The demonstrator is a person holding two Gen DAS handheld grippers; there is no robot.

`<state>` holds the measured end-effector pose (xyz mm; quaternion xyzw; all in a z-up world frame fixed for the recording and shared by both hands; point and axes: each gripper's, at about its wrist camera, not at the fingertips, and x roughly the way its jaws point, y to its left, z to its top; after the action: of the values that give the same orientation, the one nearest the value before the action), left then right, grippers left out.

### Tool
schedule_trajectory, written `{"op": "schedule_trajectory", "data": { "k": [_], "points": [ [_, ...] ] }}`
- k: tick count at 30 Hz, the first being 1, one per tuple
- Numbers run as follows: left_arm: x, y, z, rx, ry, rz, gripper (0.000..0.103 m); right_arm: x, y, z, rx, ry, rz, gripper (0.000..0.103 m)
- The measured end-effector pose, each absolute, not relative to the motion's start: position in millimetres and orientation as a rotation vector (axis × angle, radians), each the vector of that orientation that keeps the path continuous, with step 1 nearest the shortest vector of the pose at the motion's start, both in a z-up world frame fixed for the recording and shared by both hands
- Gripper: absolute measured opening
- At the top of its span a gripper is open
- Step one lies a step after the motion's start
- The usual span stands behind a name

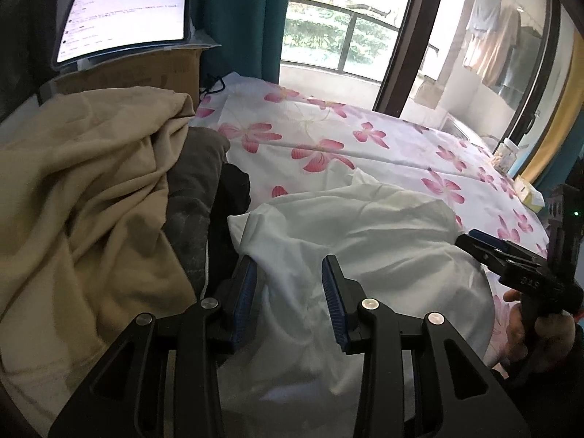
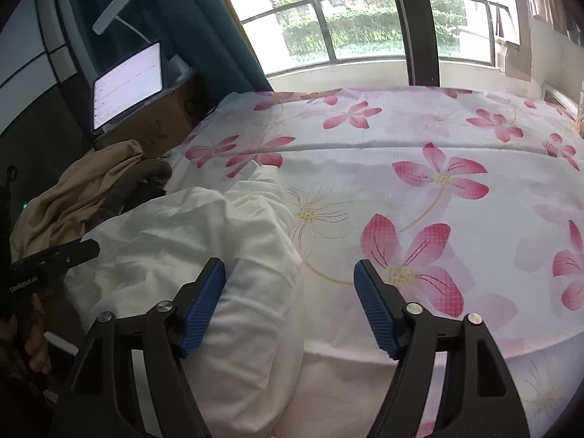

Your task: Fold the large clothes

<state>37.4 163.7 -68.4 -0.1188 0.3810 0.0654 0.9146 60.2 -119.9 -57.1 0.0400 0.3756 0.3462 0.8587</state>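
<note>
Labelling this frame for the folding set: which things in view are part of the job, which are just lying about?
Job:
- crumpled white garment on the floral bed sheet
- left gripper, open
- right gripper, open

Lying about:
- beige cloth heap
- dark grey cloth
- lit tablet screen
- brown cardboard box

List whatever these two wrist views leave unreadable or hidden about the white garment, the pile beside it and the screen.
- White garment: its near end is covered by the left tool in the left wrist view, and runs off the bottom edge in the right wrist view.
- Beige cloth: covers most of the dark clothes beside it.
- Tablet screen: text too small and overexposed in both views.
</note>
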Motion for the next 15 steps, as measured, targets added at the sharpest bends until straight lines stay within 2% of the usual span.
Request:
{"op": "schedule_trajectory", "data": {
  "k": [8,15],
  "points": [
    [27,169,-89,-0.220,0.836,0.197,0.039,32,-125,-57,0.012,0.765,0.756,0.078],
    [20,165,-86,-0.184,0.816,0.237,0.039,25,-137,-66,0.032,0.771,0.735,0.084]
  ]
}}
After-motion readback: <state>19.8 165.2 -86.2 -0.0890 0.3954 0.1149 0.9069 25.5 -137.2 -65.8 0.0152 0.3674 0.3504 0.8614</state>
